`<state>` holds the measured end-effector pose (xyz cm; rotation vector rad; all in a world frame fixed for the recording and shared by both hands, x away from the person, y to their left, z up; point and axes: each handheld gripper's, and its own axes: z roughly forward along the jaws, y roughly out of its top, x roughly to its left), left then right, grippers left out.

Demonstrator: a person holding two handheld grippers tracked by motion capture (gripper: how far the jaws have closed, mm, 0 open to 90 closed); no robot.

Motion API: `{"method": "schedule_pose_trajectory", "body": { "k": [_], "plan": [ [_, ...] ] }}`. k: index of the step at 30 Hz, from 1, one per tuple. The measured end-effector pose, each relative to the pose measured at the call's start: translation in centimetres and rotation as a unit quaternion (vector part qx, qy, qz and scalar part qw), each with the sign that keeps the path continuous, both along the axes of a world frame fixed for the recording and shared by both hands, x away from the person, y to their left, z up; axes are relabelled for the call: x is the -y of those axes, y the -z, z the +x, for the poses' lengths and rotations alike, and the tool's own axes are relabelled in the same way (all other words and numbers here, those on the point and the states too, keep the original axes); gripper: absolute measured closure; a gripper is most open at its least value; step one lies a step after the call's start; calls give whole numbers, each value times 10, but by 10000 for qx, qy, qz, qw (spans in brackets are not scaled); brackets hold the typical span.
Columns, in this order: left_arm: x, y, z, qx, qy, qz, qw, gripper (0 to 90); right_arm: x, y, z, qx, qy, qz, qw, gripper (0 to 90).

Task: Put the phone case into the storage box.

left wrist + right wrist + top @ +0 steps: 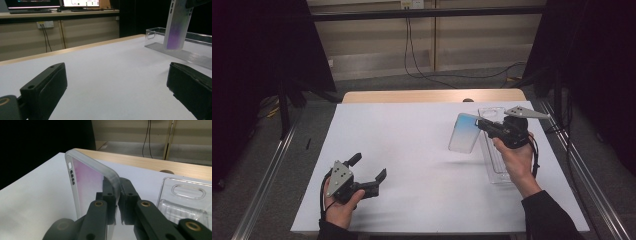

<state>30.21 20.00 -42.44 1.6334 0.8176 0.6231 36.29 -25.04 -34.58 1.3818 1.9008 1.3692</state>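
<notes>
A translucent phone case (pixel 465 132) with a blue-to-pink tint hangs above the white table, and my right gripper (pixel 484 126) is shut on its edge. In the right gripper view the case (pixel 85 180) stands upright, its edge pinched between the two black jaws. From the left gripper view the case (pixel 176 25) shows far off at the upper right. My left gripper (pixel 368 167) rests low at the table's front left, open, with nothing between its fingers (pixel 45 87).
A clear plastic packaging tray (pixel 497 155) lies flat on the table's right side, beneath and behind the right hand. The white table top (pixel 412 145) spreads between the two hands. Cables hang by the back wall.
</notes>
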Motion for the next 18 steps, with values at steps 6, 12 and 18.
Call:
{"method": "schedule_pose_trajectory", "body": {
  "k": [6, 12, 18],
  "plan": [
    [-10, 3, -5, -48, -104, -20, 9999, 30, 6, -11, 3, 114, 95, -12, 9999, 843],
    [-12, 3, -8, -21, -132, -29, 9999, 30, 14, -21, 6, 216, 225, 27, 9995, 843],
    [-18, 6, -11, -45, -197, 12, 9998, 31, 22, -32, 12, 308, 366, -46, 9988, 843]
  ]
}}
